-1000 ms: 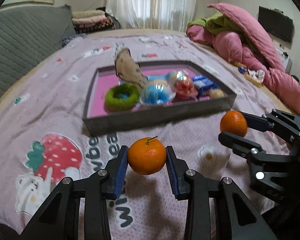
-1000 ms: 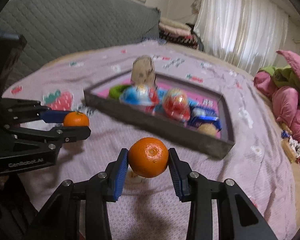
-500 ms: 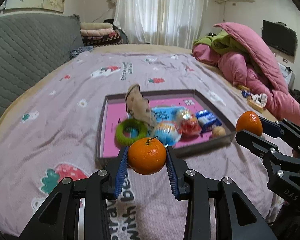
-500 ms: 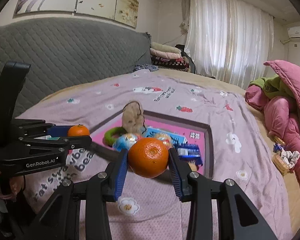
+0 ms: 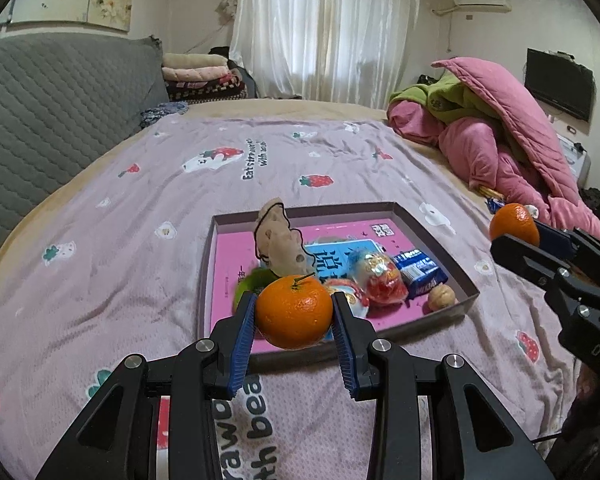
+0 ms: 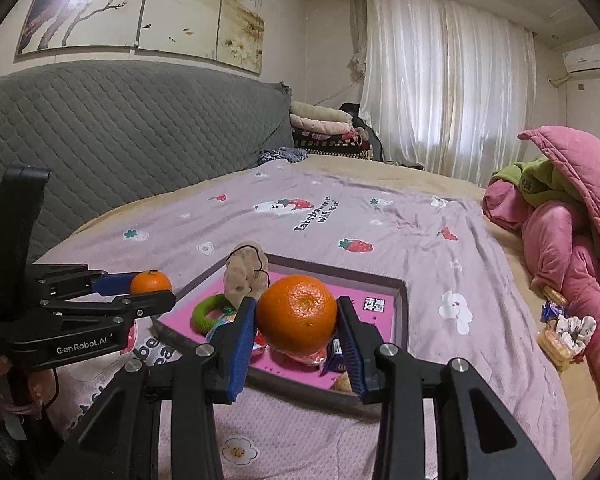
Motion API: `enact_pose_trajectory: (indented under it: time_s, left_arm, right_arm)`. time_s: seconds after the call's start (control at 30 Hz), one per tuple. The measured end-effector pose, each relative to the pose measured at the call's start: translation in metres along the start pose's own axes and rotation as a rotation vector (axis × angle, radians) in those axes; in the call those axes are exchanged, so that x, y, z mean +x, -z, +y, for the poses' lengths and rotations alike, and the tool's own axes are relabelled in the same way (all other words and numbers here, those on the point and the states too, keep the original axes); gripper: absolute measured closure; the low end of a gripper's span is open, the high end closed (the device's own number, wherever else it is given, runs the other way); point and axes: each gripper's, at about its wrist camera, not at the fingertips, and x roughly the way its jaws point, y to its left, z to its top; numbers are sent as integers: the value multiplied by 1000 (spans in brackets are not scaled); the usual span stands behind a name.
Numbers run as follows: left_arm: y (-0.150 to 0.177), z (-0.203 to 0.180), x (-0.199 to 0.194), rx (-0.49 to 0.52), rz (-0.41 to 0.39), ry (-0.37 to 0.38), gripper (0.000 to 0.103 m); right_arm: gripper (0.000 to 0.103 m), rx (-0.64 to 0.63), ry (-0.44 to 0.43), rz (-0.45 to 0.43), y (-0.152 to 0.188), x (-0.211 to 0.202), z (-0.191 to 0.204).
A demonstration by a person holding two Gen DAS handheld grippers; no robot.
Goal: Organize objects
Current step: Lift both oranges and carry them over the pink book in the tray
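1. The left hand-held gripper is clamped on a stemmed orange, its blue pads pressing both sides of the fruit, which hangs clear of the bed.
2. The right hand-held gripper grips a second orange the same way, also off the bedding.
3. The tray lies just ahead of and below both hand-held grippers, already crowded near its front wall with a green ring, a foil-wrapped egg, a blue snack packet, a walnut and an upright beige plush.
4. Risk: a round fruit held only at its sides could roll out if either grip slackens over the soft bed.
5. Risk: released onto the cluttered end, an orange may bounce off the egg or topple the plush; the bare pink floor further ahead looks safer.
6. Risk: the two hand-held grippers are near each other, so converging on one spot could knock them together.
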Motion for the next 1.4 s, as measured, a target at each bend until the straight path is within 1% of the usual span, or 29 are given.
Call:
enact_pose_trajectory:
  time_s: [0.13,0.47,0.6,0.67,0.77,0.97,1.27,1.4]
  left_arm:
    - [-10,9,3,-12,-10,-13,65]
    - [-46,35,10,-21,-50,-59,65]
    - [-55,40,20,-7,-47,-67,65]
    - [-54,41,24,4,-48,-74,65]
    - [-49,47,36,-12,-20,-67,65]
    - [-34,51,59,-17,52,-61,65]
    - [-18,44,64,6,80,-48,65]
    - [-13,42,65,7,92,-46,65]
  right_arm:
    - [63,-2,4,-11,-8,4,-5]
    - [63,-17,17,-45,-33,14,-13]
    - [63,-31,16,-56,-44,22,-15]
    - [63,-37,19,-53,-45,26,-15]
    - [63,-29,12,-35,-38,35,-18]
    - [63,-20,17,47,-15,57,-21]
    - [63,-43,29,98,2,65,-17]
    - [63,-48,31,136,13,73,-16]
